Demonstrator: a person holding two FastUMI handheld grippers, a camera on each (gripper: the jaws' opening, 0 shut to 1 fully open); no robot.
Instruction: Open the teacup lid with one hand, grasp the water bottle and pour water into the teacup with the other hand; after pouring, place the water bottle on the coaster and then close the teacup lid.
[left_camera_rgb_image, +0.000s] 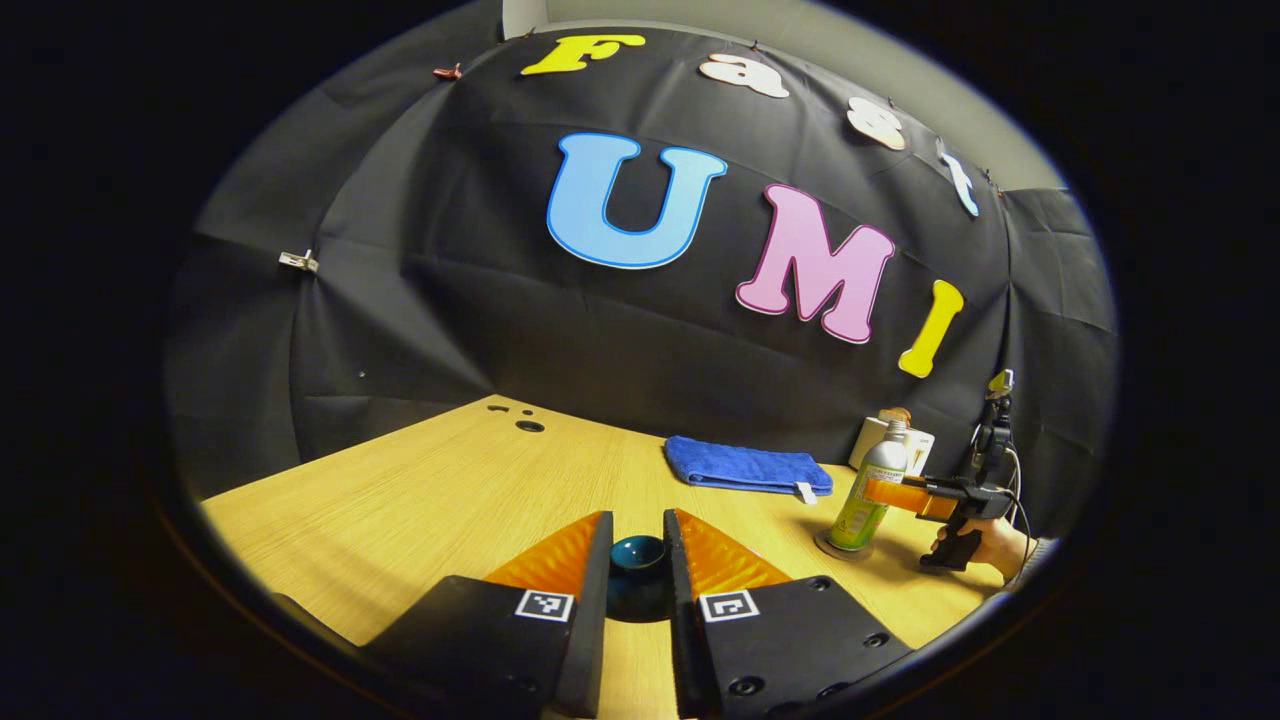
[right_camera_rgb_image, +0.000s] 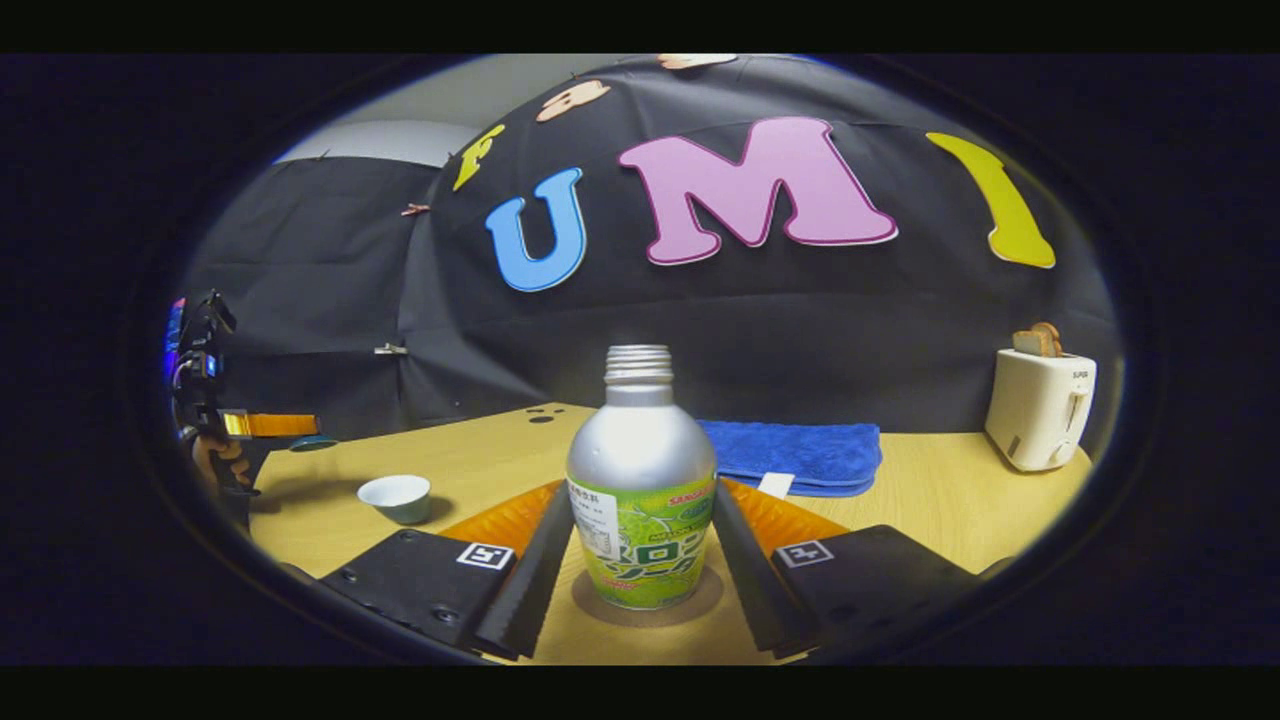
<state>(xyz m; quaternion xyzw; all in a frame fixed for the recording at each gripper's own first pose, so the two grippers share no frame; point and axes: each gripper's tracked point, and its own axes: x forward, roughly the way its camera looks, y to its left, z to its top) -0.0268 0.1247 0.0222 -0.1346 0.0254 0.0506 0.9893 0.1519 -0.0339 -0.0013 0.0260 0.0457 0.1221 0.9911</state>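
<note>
In the left gripper view my left gripper (left_camera_rgb_image: 638, 516) is shut on a dark teal teacup lid (left_camera_rgb_image: 640, 570), held above the wooden table. The right gripper view shows that same gripper (right_camera_rgb_image: 300, 428) far left, lid at its tips, with the open white teacup (right_camera_rgb_image: 395, 495) on the table a little to its right. A silver water bottle (right_camera_rgb_image: 640, 500) with a green label and no cap stands upright on a round brown coaster (right_camera_rgb_image: 590, 602). My right gripper (right_camera_rgb_image: 640, 490) is shut on the bottle's body. From the left gripper view, bottle (left_camera_rgb_image: 868, 495), coaster (left_camera_rgb_image: 828, 547) and right gripper (left_camera_rgb_image: 885, 493) sit far right.
A folded blue towel (left_camera_rgb_image: 748, 467) lies by the back wall behind the bottle. A white toaster (right_camera_rgb_image: 1040, 405) with toast in it stands at the back right. Small dark holes (left_camera_rgb_image: 528, 425) mark the table's far left. A hand (left_camera_rgb_image: 985, 545) holds the right gripper.
</note>
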